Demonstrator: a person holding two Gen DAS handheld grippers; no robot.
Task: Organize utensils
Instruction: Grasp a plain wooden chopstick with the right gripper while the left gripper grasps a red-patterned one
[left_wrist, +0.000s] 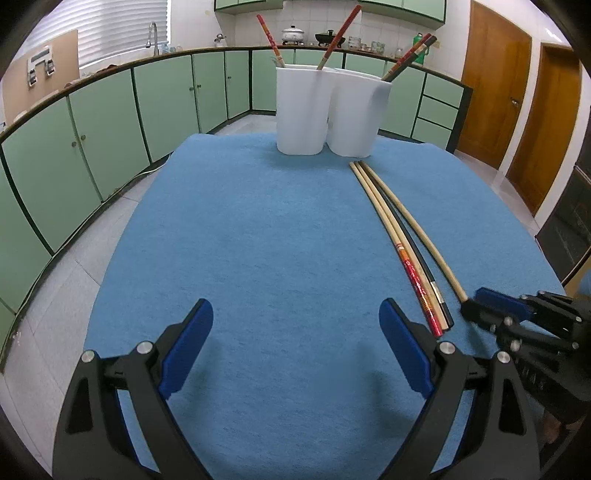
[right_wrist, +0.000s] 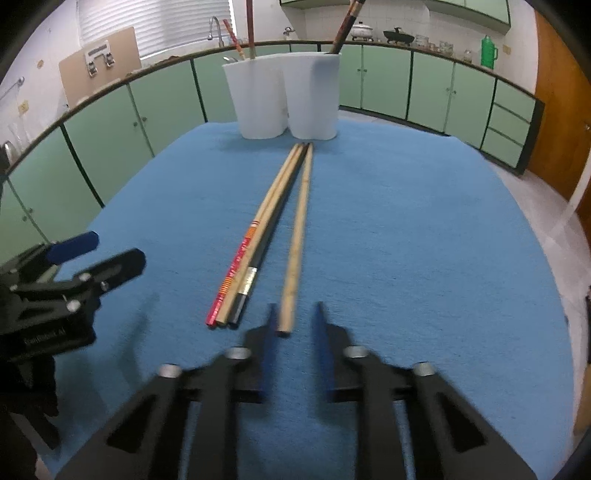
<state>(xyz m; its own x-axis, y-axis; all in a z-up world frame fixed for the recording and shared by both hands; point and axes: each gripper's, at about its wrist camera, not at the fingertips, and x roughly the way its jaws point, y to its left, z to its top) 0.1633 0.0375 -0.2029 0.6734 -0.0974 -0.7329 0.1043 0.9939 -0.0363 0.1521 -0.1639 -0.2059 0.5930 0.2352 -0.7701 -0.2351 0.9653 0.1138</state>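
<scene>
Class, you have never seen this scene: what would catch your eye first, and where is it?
Four chopsticks lie on the blue cloth, pointing at the white holder at its far edge. The right gripper has the plain bamboo chopstick between its fingers.

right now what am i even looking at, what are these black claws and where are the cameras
There is no robot here. A person holds a two-finger gripper in each hand, and each gripper carries a wide-angle camera that looks along its fingers. So one picture is the left hand's view and the other is the right hand's.

The left gripper is open and holds nothing. The right gripper has closed on the near end of a plain wooden chopstick.

Both are over a blue cloth. Three more chopsticks lie side by side next to the plain one. At the far edge stand two white holders with chopsticks already in them.
</scene>
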